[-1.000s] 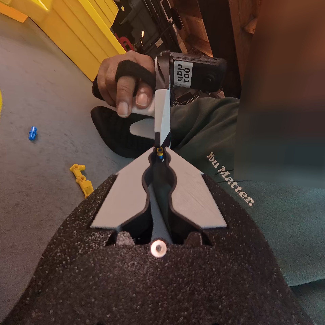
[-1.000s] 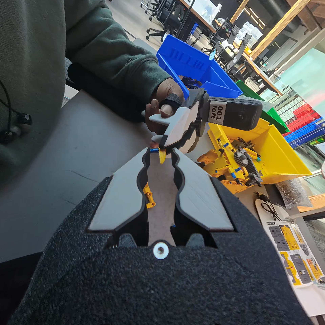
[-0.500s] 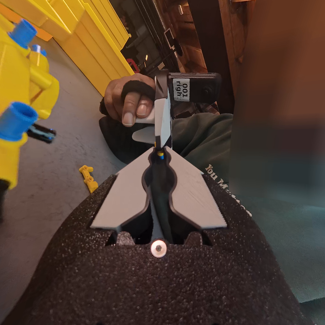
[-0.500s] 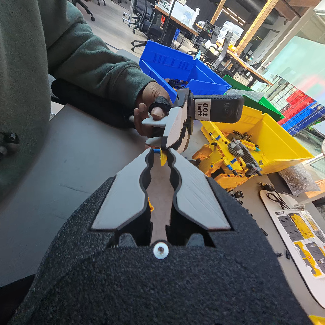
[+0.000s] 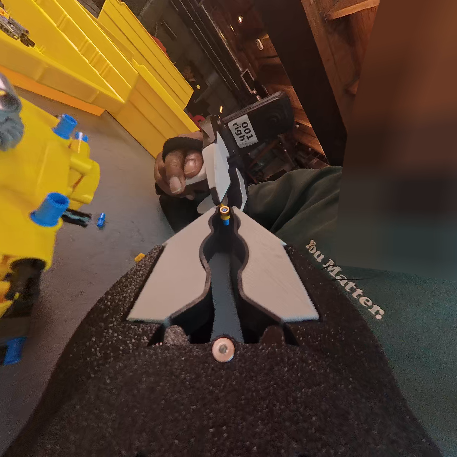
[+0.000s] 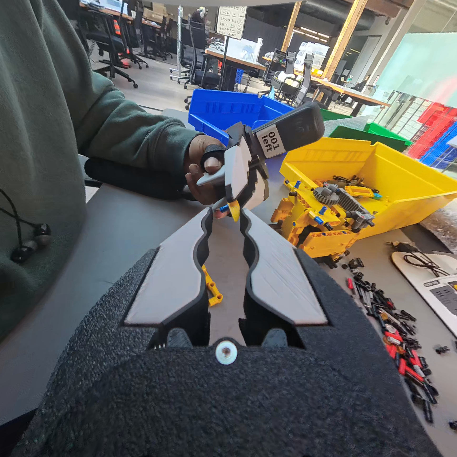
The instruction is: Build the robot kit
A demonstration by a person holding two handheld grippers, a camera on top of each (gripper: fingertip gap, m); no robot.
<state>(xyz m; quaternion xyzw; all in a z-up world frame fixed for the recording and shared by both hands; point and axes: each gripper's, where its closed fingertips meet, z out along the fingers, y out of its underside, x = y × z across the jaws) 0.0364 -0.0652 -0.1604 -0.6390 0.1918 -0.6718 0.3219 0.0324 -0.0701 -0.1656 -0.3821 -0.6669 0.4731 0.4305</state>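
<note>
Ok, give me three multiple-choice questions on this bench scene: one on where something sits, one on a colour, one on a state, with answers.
1. Where is the yellow brick model?
A. in the blue bin
B. on the table beside the yellow bin
C. on the paper sheet

2. What colour is the pin in the small yellow piece held by the left tongs?
A. red
B. blue
C. black

3. How do the right tongs stand?
A. open
B. shut on a gear
C. shut, empty

Answers: B, the model stands on the grey table against the bin's near side; B, a blue pin sticks out of the piece; A, a wide gap shows between the jaws.
</note>
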